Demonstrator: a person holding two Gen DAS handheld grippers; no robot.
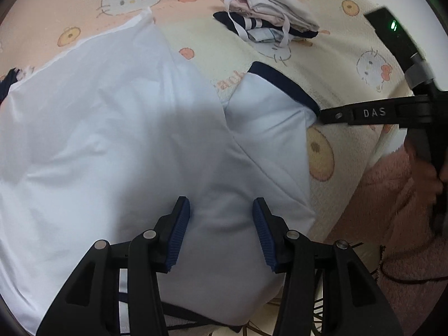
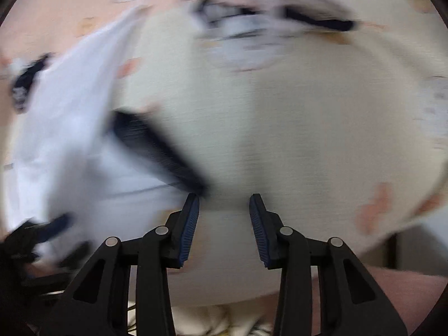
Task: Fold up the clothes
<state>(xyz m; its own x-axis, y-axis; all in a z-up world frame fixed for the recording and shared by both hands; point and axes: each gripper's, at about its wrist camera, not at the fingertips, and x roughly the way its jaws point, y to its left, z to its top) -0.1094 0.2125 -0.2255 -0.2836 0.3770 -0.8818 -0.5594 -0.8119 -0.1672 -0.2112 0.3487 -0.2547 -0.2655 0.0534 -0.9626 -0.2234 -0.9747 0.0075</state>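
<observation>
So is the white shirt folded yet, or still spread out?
Spread out: the white shirt lies open across the blanket, its navy-cuffed sleeve sticking out sideways.

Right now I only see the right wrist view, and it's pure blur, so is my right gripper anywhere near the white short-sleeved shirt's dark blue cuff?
Observer: Yes. In the left wrist view, the right gripper has its tip at one end of the dark blue cuff.
Operator: And the left gripper?
Observer: The left gripper is open above the white shirt, over its body, gripping nothing.
Operator: Anything already folded?
Observer: A folded pile of white, pink and navy clothes lies beyond the sleeve on the cream cartoon-cat blanket.
</observation>
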